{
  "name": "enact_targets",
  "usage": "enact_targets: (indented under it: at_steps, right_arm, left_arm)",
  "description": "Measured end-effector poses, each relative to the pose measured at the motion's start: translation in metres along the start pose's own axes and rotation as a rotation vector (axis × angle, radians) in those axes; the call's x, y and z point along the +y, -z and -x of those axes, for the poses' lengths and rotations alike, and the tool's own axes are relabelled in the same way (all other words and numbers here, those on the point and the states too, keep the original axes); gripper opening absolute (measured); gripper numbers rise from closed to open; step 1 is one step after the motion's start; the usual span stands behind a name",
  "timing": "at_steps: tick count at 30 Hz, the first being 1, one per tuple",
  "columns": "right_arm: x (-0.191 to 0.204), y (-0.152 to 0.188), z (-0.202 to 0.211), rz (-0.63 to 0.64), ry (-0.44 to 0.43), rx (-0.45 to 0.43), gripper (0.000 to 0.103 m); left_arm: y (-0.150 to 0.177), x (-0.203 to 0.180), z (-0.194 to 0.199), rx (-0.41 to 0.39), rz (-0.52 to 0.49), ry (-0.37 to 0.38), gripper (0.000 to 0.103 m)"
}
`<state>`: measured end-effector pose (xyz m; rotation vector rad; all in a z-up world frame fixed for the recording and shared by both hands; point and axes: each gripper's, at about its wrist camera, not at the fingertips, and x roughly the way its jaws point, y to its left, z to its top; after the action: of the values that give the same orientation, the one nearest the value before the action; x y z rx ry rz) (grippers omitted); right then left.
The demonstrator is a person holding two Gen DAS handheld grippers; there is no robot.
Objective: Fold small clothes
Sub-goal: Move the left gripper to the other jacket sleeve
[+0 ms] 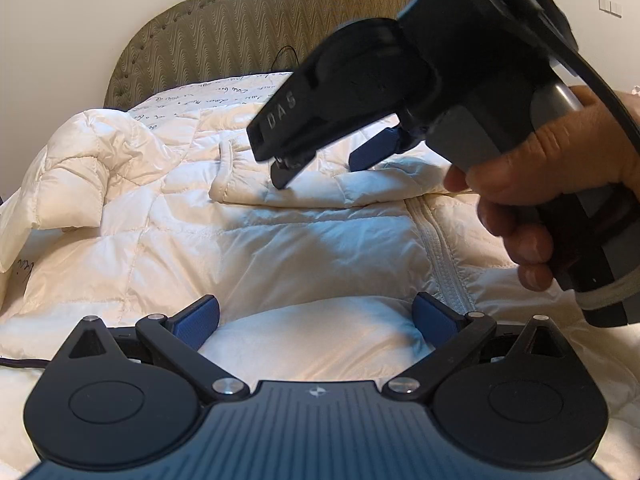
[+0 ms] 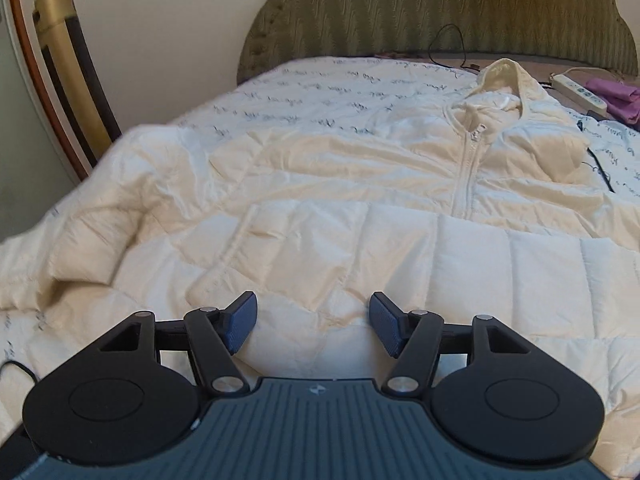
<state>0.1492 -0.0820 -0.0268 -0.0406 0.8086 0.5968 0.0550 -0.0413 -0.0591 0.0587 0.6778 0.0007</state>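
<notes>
A cream quilted hooded jacket (image 2: 360, 168) lies spread on the bed, front up, with its zipper (image 2: 466, 168) shut and its hood (image 2: 504, 76) toward the headboard. One sleeve (image 1: 320, 190) is folded across the chest. My right gripper (image 2: 314, 328) hovers open just above this folded sleeve with nothing pinched; in the left wrist view the right gripper (image 1: 322, 172) hangs over the sleeve, held by a person's hand (image 1: 552, 184). My left gripper (image 1: 316, 318) stands wide open low over the jacket's lower part, with a puffy bulge of fabric between its blue pads (image 1: 200, 320).
The bed has a white sheet with script print (image 2: 320, 80) and a padded olive headboard (image 2: 440, 8). A white power strip (image 2: 576, 90), a purple cloth (image 2: 616, 98) and black cables lie near the headboard. The bed's left edge drops off beside a brass and wood frame (image 2: 68, 60).
</notes>
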Motion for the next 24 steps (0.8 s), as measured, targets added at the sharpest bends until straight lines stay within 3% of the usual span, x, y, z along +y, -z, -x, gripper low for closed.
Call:
enact_targets:
  at_steps: [6, 10, 14, 19, 24]
  right_arm:
    - [-0.007, 0.004, 0.042, -0.053, 0.018, -0.120, 0.068]
    - [-0.011, 0.020, 0.072, -0.034, 0.104, -0.149, 0.078]
    - [-0.009, 0.046, 0.090, -0.009, 0.140, -0.142, 0.094]
    - [0.007, 0.076, 0.104, 0.046, 0.134, -0.151, 0.095]
    - [0.031, 0.104, 0.103, 0.167, 0.197, -0.154, 0.096]
  left_arm:
    - [-0.003, 0.006, 0.004, 0.013, 0.007, 0.002, 0.103]
    - [-0.014, 0.023, 0.022, -0.017, 0.012, -0.024, 0.103]
    - [-0.024, 0.065, 0.043, -0.061, 0.060, -0.133, 0.103]
    - [-0.022, 0.132, 0.058, -0.052, 0.203, -0.288, 0.103]
    - [-0.011, 0.190, 0.079, -0.051, 0.376, -0.412, 0.103]
